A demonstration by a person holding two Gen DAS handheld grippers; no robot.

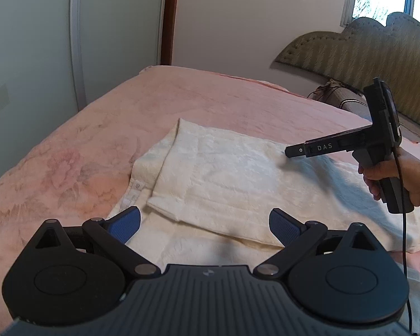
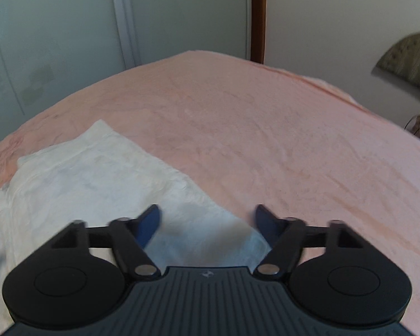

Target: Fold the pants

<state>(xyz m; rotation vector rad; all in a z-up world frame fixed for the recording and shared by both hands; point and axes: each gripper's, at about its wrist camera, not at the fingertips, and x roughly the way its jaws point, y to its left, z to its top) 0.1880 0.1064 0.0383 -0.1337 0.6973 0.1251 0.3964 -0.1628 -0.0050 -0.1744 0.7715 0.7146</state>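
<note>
Cream white pants [image 1: 224, 173] lie folded flat on the pink bed cover [image 1: 98, 128]; a top layer is folded over a lower one. My left gripper [image 1: 204, 224] is open and empty, hovering above the near edge of the pants. My right gripper [image 1: 289, 151] shows side-on in the left wrist view, held over the far right part of the pants. In the right wrist view it [image 2: 207, 224] is open and empty above the pants' far edge [image 2: 98, 179]. That view is slightly blurred.
The pink bed cover [image 2: 266, 128] spreads far and right of the pants. A padded green headboard [image 1: 350, 53] stands at the right, with a wardrobe door [image 1: 28, 42] and wall at the back. A black cable [image 1: 403, 224] hangs from the right gripper.
</note>
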